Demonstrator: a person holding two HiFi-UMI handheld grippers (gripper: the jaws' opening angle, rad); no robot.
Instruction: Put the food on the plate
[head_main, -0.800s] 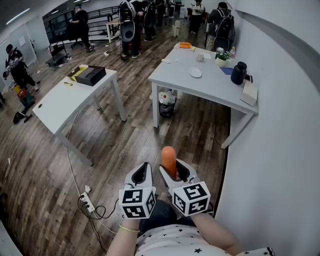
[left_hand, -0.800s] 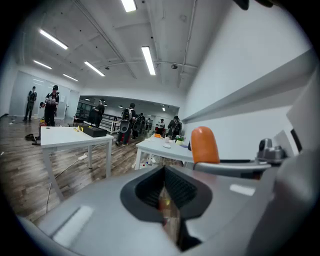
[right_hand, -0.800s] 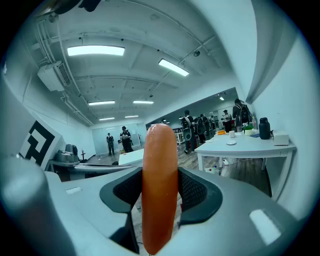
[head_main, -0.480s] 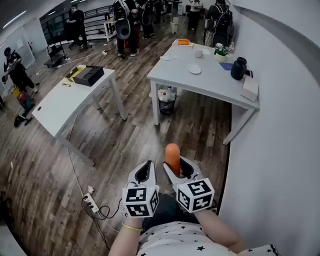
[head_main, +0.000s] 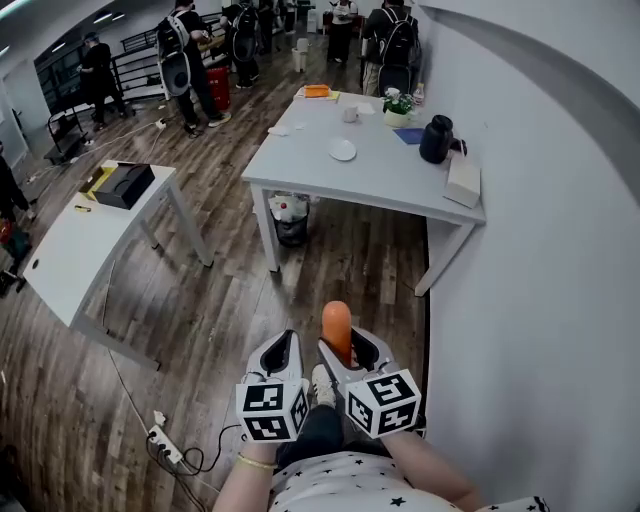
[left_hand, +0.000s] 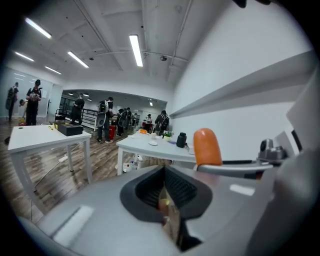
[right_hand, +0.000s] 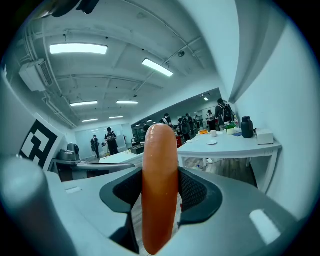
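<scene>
Orange smooth sausage (right_hand: 160, 190) pinched upright in right tool (head_main: 352, 350), gripped from both sides by the jaws, rounded tip projecting beyond them. Left tool (head_main: 282, 352) just beside it, jaws pressed together, nothing between. Both carried low over dark wood plank floor (head_main: 220, 300), close to white wall (head_main: 540, 300). Small round white plate (head_main: 342, 150) located on grey rectangular table (head_main: 380, 190) ahead, well apart from sausage.
</scene>
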